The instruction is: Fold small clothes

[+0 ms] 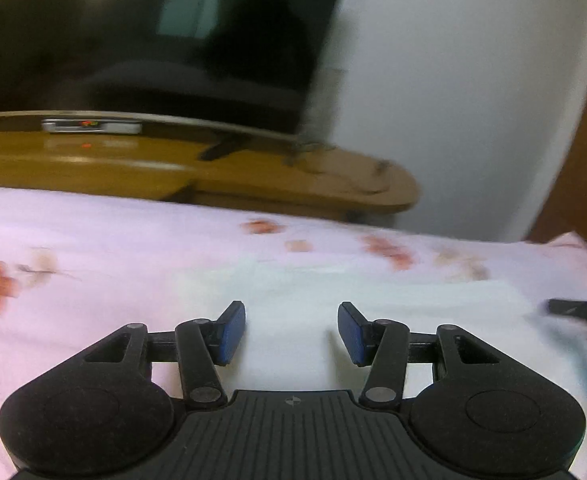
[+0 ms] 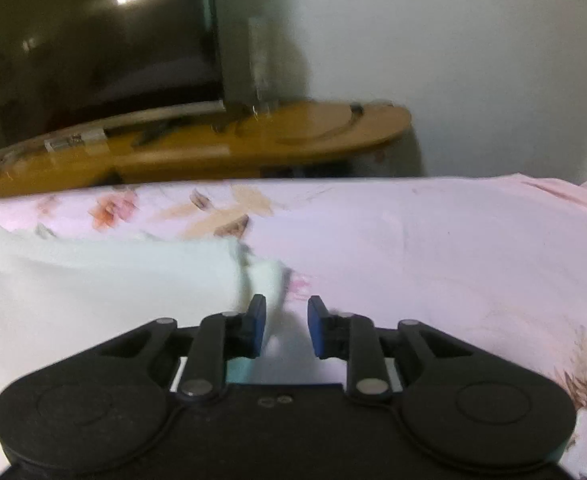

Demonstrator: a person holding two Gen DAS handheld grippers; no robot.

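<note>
My left gripper (image 1: 291,332) sits spread, nothing between its blue pads, above the pale mint folded cloth (image 1: 373,296) on the pink floral bedsheet (image 1: 93,240). Right gripper (image 2: 286,326) is parted too, gripping nothing, at the cloth's right end.

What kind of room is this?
Probably a bedroom at home: a flowery pink bedsheet covers a bed, with a big dark TV on a wooden stand against the wall.

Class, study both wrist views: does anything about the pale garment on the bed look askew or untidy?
Yes. In the right wrist view, the pale green garment has a loose end sticking out past its folded edge, beside the floral sheet.
</note>
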